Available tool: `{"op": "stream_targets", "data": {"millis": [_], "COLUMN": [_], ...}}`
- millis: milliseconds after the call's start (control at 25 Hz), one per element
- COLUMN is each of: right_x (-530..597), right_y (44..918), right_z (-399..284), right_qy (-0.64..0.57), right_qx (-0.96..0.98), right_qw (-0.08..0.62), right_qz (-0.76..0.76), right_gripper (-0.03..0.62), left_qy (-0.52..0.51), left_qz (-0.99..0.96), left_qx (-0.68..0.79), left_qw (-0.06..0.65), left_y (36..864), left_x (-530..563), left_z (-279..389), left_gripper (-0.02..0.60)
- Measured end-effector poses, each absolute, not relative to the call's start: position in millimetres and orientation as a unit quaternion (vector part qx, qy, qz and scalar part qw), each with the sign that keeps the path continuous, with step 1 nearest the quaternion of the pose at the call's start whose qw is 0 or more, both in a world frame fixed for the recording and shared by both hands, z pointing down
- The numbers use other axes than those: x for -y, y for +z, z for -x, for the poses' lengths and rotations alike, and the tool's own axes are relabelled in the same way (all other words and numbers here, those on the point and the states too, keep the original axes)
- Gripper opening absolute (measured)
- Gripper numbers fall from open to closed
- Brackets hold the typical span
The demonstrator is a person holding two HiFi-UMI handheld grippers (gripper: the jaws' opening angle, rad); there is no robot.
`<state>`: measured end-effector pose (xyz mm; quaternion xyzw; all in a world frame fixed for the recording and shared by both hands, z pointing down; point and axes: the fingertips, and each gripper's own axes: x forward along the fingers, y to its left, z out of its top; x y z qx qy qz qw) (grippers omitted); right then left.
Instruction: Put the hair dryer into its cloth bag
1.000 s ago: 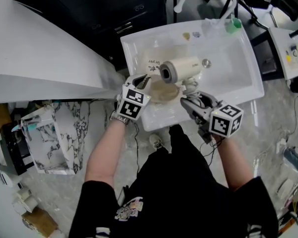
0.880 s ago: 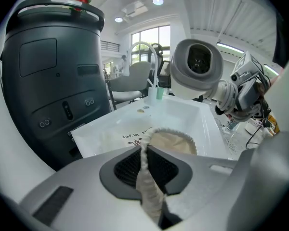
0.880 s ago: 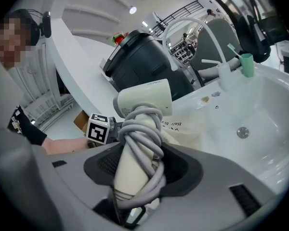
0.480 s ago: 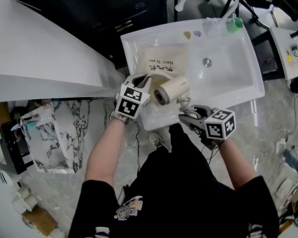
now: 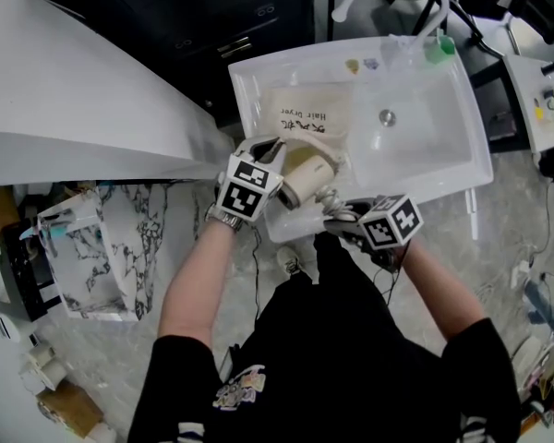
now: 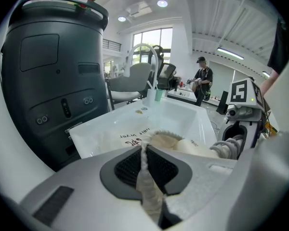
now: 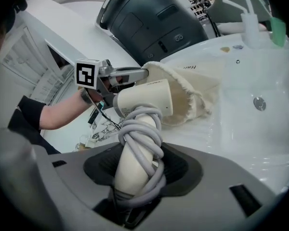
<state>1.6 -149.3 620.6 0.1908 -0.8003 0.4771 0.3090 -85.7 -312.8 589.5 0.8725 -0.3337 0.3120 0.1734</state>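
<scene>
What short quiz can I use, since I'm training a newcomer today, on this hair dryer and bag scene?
1. True or false: the left hand-held gripper is shut on the cloth bag's edge.
2. The right hand-held gripper grips: A the hair dryer's cord-wrapped handle; B the faucet; C the drain.
3. What white fixture does the bag lie in?
Key: 1 true, its jaws having just been closing on the fabric; 2 A; 3 the sink.

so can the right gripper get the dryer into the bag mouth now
Likely yes: the left gripper, jaws just closing on the bag rim, holds its mouth open toward the hair dryer, nothing between.
</scene>
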Motion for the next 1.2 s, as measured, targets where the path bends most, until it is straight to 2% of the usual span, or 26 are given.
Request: {"op": "stream_targets", "data": {"millis": [640, 1200], "right_x": [199.1, 246.3], "right_y": [641.4, 654.5], "right_z": [14.6, 33.8], "right_qy": [0.554, 0.589], "right_qx": [0.738, 0.698], "right_qw": [0.289, 0.21], "right_qz": [-0.256, -0.351], "right_gripper": [0.221, 0.221], "left_qy": [0.3, 0.296], "left_qz": [-0.882, -0.882], "left_qx": [0.325, 0.327], "left_qw": [0.162, 0.167], "left_y": [571.3, 567.9], "left_x": [305.4, 292.5], "left_z": [82.6, 78.4], "left_gripper": [0.028, 0.028]}}
